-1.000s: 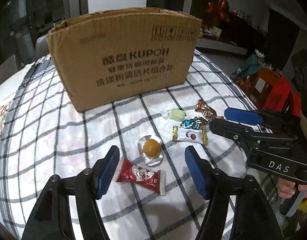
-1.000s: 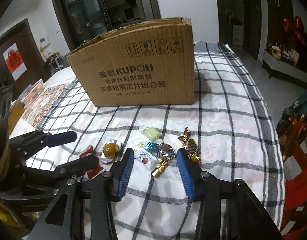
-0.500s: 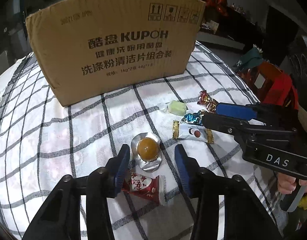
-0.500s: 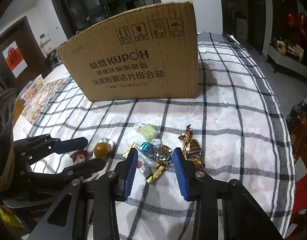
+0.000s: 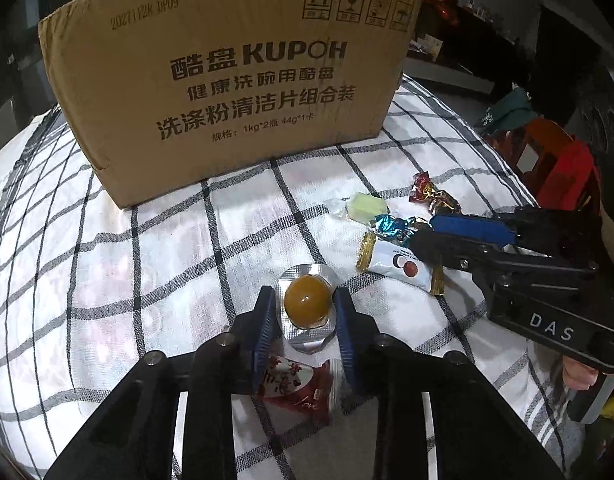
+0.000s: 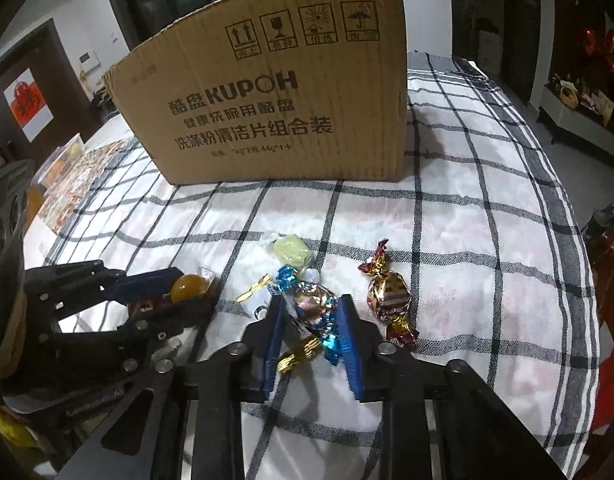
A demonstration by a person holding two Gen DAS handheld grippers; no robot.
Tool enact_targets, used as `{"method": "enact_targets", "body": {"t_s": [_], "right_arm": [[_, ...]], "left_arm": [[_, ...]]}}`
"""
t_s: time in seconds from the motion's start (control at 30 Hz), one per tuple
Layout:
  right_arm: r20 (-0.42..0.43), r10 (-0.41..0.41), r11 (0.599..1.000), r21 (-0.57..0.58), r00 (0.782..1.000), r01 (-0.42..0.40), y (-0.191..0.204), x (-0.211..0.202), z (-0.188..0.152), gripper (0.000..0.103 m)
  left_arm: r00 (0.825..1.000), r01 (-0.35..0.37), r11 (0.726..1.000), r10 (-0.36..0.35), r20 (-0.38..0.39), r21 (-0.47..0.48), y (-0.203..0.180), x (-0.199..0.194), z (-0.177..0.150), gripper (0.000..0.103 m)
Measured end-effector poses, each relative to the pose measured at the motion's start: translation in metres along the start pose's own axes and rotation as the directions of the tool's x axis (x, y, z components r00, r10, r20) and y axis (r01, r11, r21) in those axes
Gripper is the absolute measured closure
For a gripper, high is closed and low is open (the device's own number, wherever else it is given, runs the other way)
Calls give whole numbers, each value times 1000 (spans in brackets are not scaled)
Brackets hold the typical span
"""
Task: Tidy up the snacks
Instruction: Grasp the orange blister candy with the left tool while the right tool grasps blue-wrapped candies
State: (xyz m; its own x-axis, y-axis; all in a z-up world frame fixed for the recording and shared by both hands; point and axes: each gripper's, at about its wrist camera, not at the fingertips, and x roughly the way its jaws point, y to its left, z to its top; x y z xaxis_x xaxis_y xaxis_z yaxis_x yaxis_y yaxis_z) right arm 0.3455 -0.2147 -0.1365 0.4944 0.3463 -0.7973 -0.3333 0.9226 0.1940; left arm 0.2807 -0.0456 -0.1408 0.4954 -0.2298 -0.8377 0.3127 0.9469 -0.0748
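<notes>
In the left wrist view, an orange jelly cup (image 5: 307, 306) in silver foil lies between my left gripper's (image 5: 303, 294) blue pads. The jaws are closing and touch the foil's edges. A red-wrapped sweet (image 5: 295, 384) lies under the fingers. In the right wrist view, my right gripper (image 6: 310, 299) is closing on a blue foil candy (image 6: 313, 308), with its pads against the wrapper. A white sachet (image 5: 395, 262), a pale green candy (image 6: 293, 250) and a red-gold candy (image 6: 387, 294) lie close by. Both grippers are low over the checked cloth (image 6: 467, 220), side by side.
A tall cardboard box (image 5: 235, 80) printed KUPOH stands behind the sweets, its top out of sight. The table's edge runs along the right, with a red chair (image 5: 563, 168) beyond it. A hand (image 5: 579, 376) holds the right gripper's handle.
Both grippers came down closer to the cloth and their jaws narrowed. The left ones drew in around the jelly cup, the right ones around the blue candy.
</notes>
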Motion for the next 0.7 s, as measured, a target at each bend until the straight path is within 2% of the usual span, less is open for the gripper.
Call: {"method": "enact_targets", "body": {"t_s": [0.2,0.23,0.27,0.7], "right_arm": [[15,-6,1000,26,1000,6,-1,-3,1,81],[19,-3,1000,31,1000,2,-1,-5,1,81],[23,-2,999,33,1000,1,-1,-7,1,81],[99,5,1000,22,995,-7,16,-41,4,81]], "left_arm": [[1000,13,1000,-13,3,-23,3,-1,0,75],[1000,14,1000,-14,3,-23,3,-1,0,79],[1000,14,1000,-14,4,-22,3,-3,0,79],[995,28,999,-24,98,-35,4,-42,6,79]]}}
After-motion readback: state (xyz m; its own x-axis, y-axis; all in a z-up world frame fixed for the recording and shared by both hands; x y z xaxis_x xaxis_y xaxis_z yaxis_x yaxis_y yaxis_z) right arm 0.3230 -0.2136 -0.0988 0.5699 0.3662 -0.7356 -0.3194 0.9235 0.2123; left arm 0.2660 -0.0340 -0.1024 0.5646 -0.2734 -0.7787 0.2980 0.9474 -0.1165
